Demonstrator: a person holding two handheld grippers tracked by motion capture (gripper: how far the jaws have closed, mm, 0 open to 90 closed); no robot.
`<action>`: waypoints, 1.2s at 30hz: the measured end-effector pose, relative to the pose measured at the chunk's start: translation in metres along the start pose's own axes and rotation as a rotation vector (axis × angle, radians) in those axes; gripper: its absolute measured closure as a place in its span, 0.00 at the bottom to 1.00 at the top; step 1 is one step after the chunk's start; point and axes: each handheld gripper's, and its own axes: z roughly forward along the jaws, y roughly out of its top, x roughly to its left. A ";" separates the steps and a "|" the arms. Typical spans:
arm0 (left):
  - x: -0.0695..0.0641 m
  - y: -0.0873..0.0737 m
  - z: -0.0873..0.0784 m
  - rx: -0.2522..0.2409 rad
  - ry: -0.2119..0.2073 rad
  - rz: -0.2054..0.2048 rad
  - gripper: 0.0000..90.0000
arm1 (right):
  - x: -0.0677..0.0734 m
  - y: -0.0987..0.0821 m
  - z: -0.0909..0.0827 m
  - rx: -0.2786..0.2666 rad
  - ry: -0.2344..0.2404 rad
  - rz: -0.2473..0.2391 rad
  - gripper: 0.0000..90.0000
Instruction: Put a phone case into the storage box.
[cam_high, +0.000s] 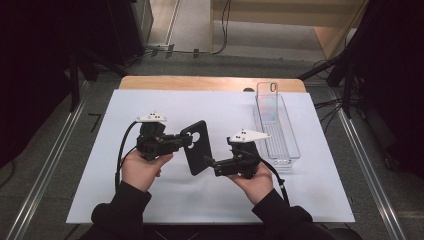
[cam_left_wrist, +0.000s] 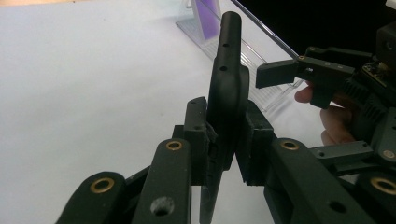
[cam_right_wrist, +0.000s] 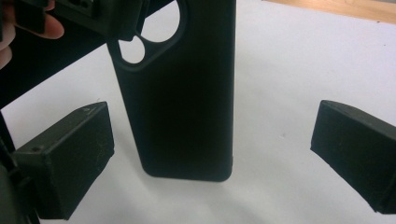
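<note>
The black phone case (cam_high: 196, 147) is held above the white mat (cam_high: 150, 200), to the left of the clear tray (cam_high: 287, 145) and well apart from it. The left gripper (cam_high: 186, 139) is clamped on the case at its upper end, beside the round camera opening; in the left gripper view the two pads (cam_left_wrist: 196, 135) press on both faces of the case (cam_left_wrist: 227, 88). The right gripper (cam_high: 206, 161) is just beside the lower end of the case. Its jaws stand wide apart, and in the right gripper view the case (cam_right_wrist: 187, 93) hangs between them, touching neither pad (cam_right_wrist: 70, 158). A clear phone case (cam_high: 270, 102) stands inside the tray
</note>
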 end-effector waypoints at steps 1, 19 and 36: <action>0.000 0.000 0.000 0.002 0.000 0.000 0.85 | 0.000 0.000 0.001 0.000 0.003 0.001 0.00; -0.013 -0.003 0.010 0.014 -0.028 -0.001 0.85 | 0.013 0.003 0.016 0.005 -0.012 -0.008 0.00; -0.018 -0.004 0.014 0.014 -0.029 -0.005 0.85 | 0.019 0.008 0.031 0.002 -0.052 -0.015 0.05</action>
